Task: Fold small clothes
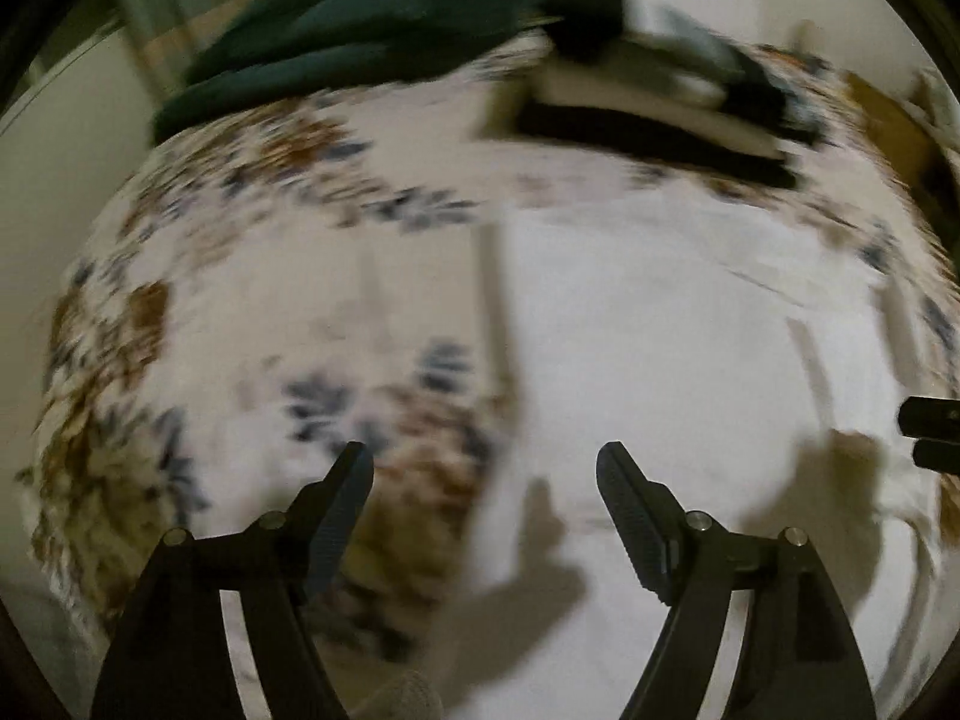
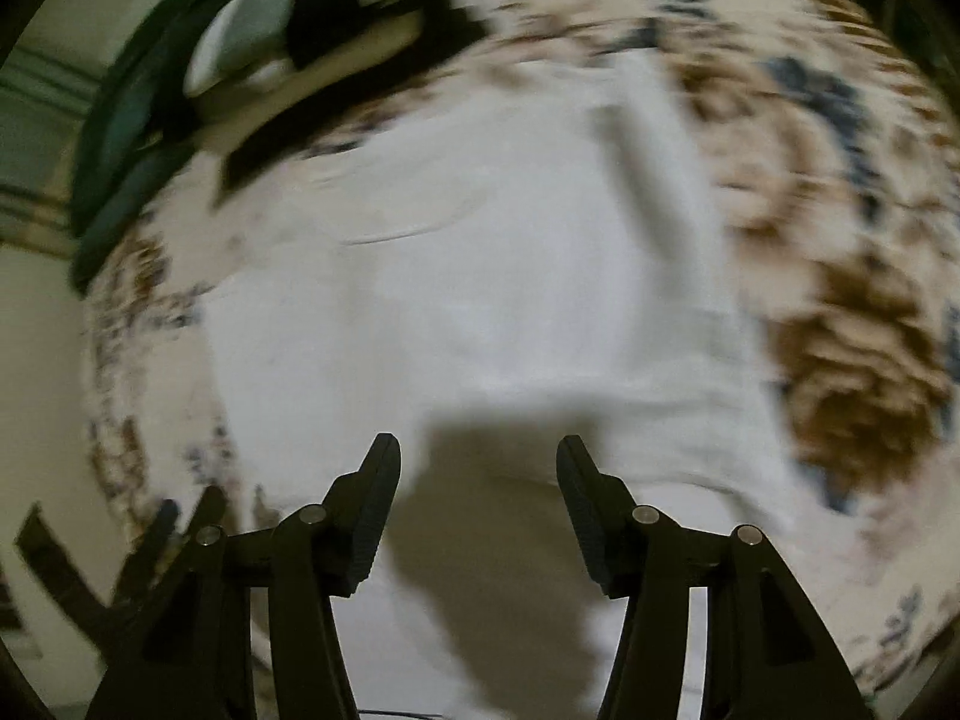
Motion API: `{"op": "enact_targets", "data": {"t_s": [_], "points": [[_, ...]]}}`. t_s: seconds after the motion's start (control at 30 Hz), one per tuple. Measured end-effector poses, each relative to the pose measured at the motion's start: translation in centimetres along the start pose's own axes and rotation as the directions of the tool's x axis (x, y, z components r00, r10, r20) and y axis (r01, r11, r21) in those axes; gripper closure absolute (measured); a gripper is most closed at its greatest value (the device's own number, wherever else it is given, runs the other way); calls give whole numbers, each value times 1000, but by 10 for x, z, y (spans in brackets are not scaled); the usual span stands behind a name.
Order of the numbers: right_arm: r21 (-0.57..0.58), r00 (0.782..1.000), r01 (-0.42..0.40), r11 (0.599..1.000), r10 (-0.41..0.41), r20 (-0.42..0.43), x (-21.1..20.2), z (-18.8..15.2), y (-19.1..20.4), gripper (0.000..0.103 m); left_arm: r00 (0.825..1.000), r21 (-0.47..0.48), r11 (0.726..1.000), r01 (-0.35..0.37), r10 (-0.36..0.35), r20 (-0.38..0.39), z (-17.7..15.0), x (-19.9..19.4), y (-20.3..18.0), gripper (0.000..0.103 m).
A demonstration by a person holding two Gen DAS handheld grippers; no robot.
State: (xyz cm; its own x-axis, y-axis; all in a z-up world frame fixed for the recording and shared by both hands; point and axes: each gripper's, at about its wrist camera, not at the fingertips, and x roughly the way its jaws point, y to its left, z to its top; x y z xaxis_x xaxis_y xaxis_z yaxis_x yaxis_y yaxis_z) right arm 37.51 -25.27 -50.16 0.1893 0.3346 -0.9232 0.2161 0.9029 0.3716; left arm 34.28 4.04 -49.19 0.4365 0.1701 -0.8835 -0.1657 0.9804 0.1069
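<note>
A white garment (image 1: 660, 324) lies spread flat on a floral-patterned cloth (image 1: 198, 276); it fills the middle of the right wrist view (image 2: 480, 300). My left gripper (image 1: 485, 462) is open and empty, hovering over the garment's left edge. My right gripper (image 2: 478, 456) is open and empty above the garment's near part. The right gripper's fingertips (image 1: 927, 432) show at the right edge of the left wrist view. Both views are motion-blurred.
A dark green folded garment (image 1: 360, 30) lies at the far edge of the cloth. Beside it is a pile of black, white and grey clothes (image 1: 648, 84), also in the right wrist view (image 2: 324, 36). Floral cloth (image 2: 852, 360) surrounds the garment.
</note>
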Motion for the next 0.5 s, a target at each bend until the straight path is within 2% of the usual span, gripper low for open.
{"op": "enact_targets", "data": {"t_s": [0.07,0.17,0.27,0.3,0.37,0.4,0.43,0.5], "points": [[2,999,-49,999,49,-18,21,10,16,46,999,-39,998,-49,48,-26,4,12,16,27],[22,996,-70,997,71,-50,64,35,39,46,994,-83,992,-99,95,-47,7,24,35,27],[55,994,-80,995,84,-65,94,52,48,46,990,-93,986,-137,134,-42,13,29,44,27],[73,992,-106,992,111,-56,101,56,51,48,989,-93,985,-149,146,-39,15,31,47,27],[107,988,-146,983,150,-28,104,58,55,67,987,-102,982,-159,156,-37,17,32,50,27],[109,989,-142,984,145,-18,105,60,57,86,987,-108,981,-162,159,-37,18,33,51,27],[101,990,-138,985,138,1,101,57,60,98,986,-116,979,-166,162,-40,20,35,52,27],[90,992,-126,988,123,33,93,55,61,102,986,-127,978,-168,163,-47,22,37,51,27]]}}
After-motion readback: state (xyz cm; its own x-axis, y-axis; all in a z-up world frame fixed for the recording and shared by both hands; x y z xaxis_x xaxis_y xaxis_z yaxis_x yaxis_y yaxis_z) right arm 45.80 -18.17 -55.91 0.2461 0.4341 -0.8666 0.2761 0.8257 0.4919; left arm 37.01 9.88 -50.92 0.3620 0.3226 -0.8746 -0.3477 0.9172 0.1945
